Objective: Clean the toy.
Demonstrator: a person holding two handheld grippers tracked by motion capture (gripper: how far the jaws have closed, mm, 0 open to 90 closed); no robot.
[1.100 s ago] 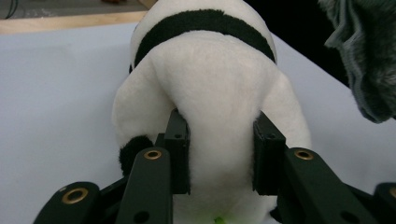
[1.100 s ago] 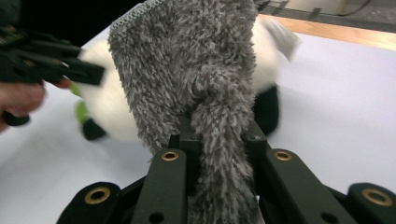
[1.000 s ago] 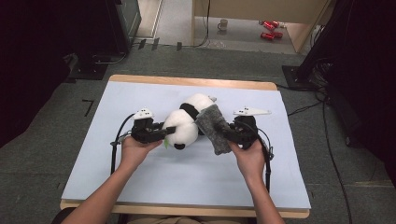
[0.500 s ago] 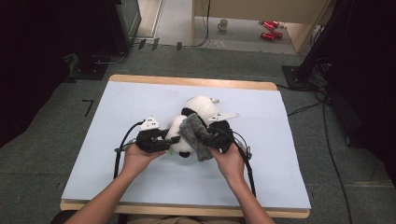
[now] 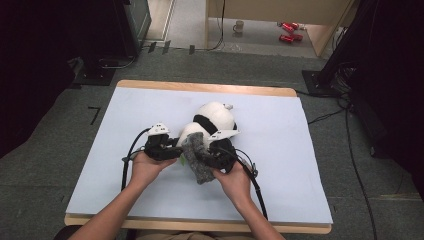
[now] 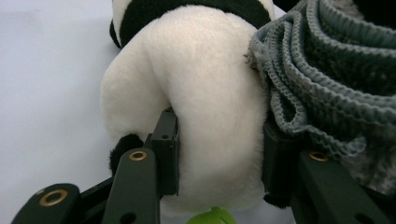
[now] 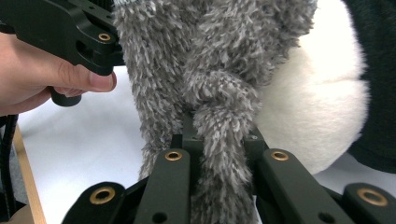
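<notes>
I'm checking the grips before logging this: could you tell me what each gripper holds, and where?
The left gripper clamps the plush panda by its white head; the right gripper pinches a fold of the grey fuzzy hat.

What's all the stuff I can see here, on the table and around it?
Panda plush toy: one, white and black, middle of the table, its white part between the left gripper's jaws.
Fuzzy knit garment: one, grey, against the panda's near side, pinched by the right gripper.
Table: one, pale blue top with a wooden edge.
Mug: one, pale, on the floor beyond the table.
Red objects: a small cluster, on the far floor, too small to identify.
Left gripper: one, black, closed on the panda.
Right gripper: one, black, shut on the garment.
Hands: two, one behind each gripper.
</notes>
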